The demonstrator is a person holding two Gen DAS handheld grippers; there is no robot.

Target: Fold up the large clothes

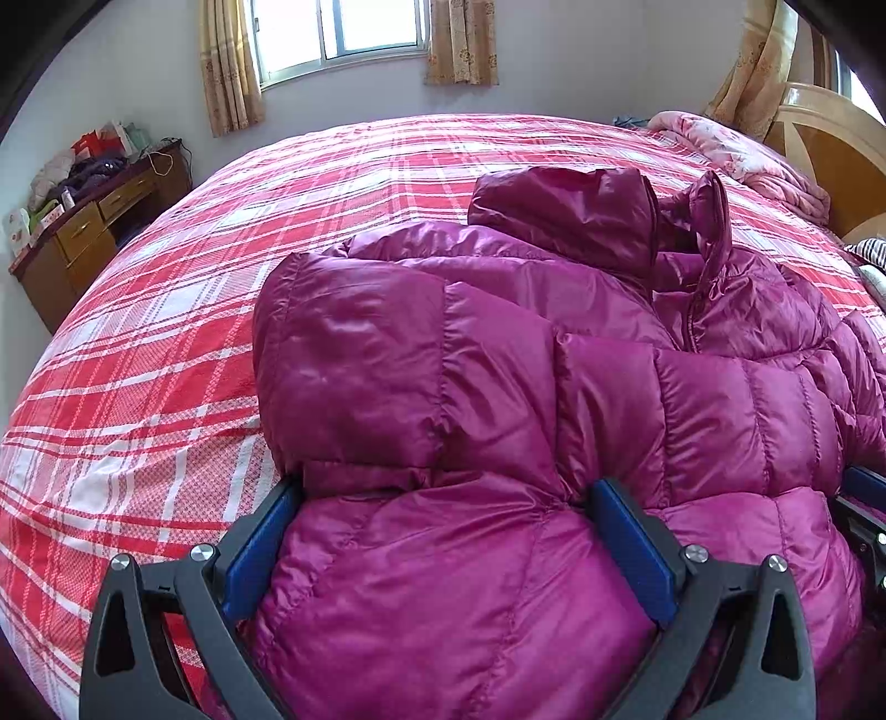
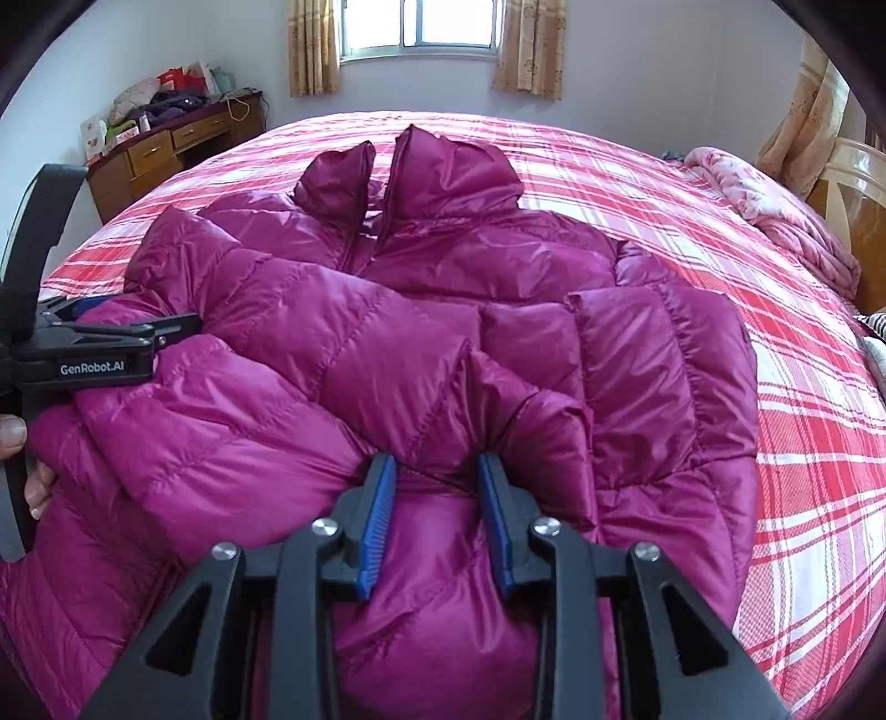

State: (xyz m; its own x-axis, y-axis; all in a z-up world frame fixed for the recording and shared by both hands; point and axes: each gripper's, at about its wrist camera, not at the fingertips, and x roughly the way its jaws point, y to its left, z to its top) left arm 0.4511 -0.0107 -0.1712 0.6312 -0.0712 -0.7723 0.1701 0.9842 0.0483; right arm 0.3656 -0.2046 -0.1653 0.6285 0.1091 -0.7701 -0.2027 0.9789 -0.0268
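A magenta puffer jacket (image 1: pixel 498 343) lies front up on the red plaid bed (image 1: pixel 166 343), collar toward the window, with its sleeves folded across the body. My left gripper (image 1: pixel 447 487) stands wide at the near edge, and a thick bulge of the jacket fills the gap and presses on both blue pads (image 1: pixel 260 548). My right gripper (image 2: pixel 436 462) pinches a narrower bunch of the jacket (image 2: pixel 443 266), with creases running out from its pads (image 2: pixel 379 520). In the right wrist view the left gripper (image 2: pixel 188 327) shows side-on at the left, a hand (image 2: pixel 16 437) behind it.
A wooden desk (image 2: pixel 166 149) piled with bags and clothes stands at the back left under the window (image 2: pixel 421 27). A pink floral quilt (image 2: pixel 775 216) is heaped at the right by the wooden headboard (image 1: pixel 830 149). Plaid bedding (image 2: pixel 803 443) lies bare right of the jacket.
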